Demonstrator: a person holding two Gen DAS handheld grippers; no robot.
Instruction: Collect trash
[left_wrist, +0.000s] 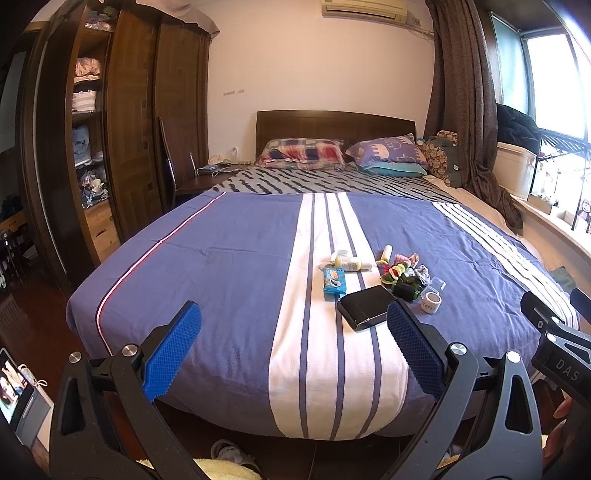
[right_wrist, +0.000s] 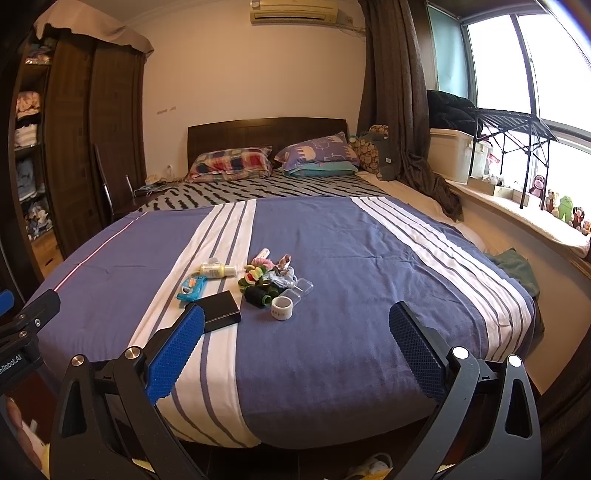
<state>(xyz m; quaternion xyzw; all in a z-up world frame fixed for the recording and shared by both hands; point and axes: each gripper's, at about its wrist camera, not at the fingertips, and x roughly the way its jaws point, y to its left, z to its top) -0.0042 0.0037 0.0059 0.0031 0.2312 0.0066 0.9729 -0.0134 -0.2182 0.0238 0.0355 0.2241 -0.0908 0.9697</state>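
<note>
Bedroom: striped bed (left_wrist: 229, 258), dark wardrobe (left_wrist: 129, 122), bright window (right_wrist: 517, 62).

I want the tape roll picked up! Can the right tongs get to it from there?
Probably yes. The right tongs are open and empty, and bare bedspread lies between them and the white tape roll. Only the black box sits nearby, off to the side.

"DAS" on right gripper (left_wrist: 557, 363)

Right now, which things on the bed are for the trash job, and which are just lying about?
Probably for the job, though I can't be sure what counts as trash:
- blue wrapper packet
- small pale bottle
- tape roll
- colourful jumble of small bits

Just lying about:
- checked pillow
- purple pillow
- stuffed toys on the windowsill
- curtain
</note>
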